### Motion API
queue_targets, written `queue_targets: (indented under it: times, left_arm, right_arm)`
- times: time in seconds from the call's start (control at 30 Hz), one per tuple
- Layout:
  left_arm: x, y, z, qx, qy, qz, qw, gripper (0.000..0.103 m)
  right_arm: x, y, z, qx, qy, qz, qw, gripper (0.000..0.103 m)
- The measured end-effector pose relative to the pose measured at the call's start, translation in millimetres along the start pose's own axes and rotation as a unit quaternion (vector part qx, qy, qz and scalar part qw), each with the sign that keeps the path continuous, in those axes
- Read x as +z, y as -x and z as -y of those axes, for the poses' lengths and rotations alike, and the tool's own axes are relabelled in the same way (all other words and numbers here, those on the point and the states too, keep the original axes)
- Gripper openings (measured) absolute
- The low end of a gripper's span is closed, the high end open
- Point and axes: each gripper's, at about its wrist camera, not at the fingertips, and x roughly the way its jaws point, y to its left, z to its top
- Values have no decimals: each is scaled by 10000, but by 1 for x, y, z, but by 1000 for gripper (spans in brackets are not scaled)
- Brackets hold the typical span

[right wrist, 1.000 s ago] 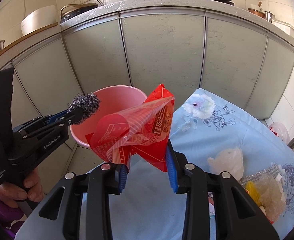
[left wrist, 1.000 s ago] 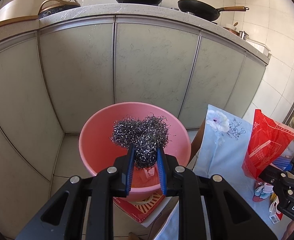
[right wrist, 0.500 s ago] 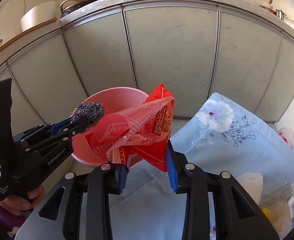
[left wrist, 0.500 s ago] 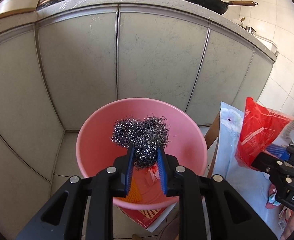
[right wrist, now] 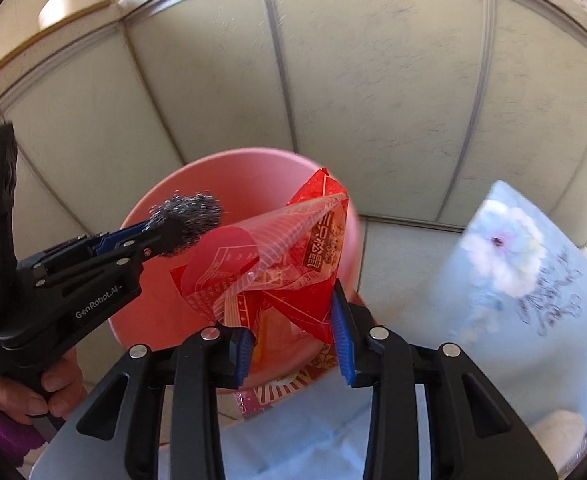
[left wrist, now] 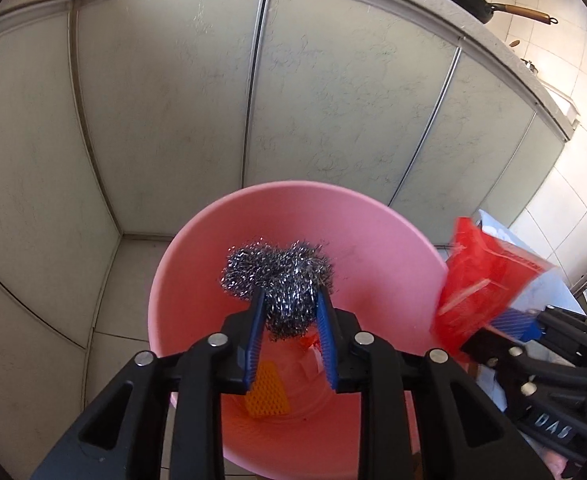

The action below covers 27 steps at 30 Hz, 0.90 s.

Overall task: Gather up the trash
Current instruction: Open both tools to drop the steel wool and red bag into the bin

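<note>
Your left gripper (left wrist: 287, 312) has just been opening its jaws, steel wool scrubber (left wrist: 279, 276) still between the blue pads, hanging over the pink bucket (left wrist: 373, 248) at frame centre (orange mesh piece (left wrist: 267, 392) lies at its bottom). Your right gripper (right wrist: 293, 332) has also been opening, red snack wrapper (right wrist: 293, 248) still caught between its pads, at the bucket's right rim. Blue floral cloth (right wrist: 513, 280) sits right of frame.

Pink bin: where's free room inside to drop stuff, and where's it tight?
Free: the pink bin's far inner wall beyond the steel wool. Crowded: bottom near side, orange mesh piece and scraps; the right rim, where the red wrapper hangs.
</note>
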Motion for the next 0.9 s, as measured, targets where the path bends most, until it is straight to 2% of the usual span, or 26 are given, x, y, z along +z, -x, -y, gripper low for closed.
queue_targets:
  times: [0.13,0.4,0.77,0.9]
  left_arm:
    - [2,-5,-3,9,32,-72,10000,43]
    - [2,12,5,-134,30,54,9999,46]
    - [-2,66,19,-258,-178,440,9985,46]
    - [-4,82,21,-255,-203,560,9979,46]
  right_arm:
    - [3,-11,-6,164,6,-172,9997,50]
    - [-5,9,-4,249,-109,7,9996,51]
    - [-16,57,-2,277,-209,462,9983,51]
    - [-3,55,-6,250,-245,499,9981,51]
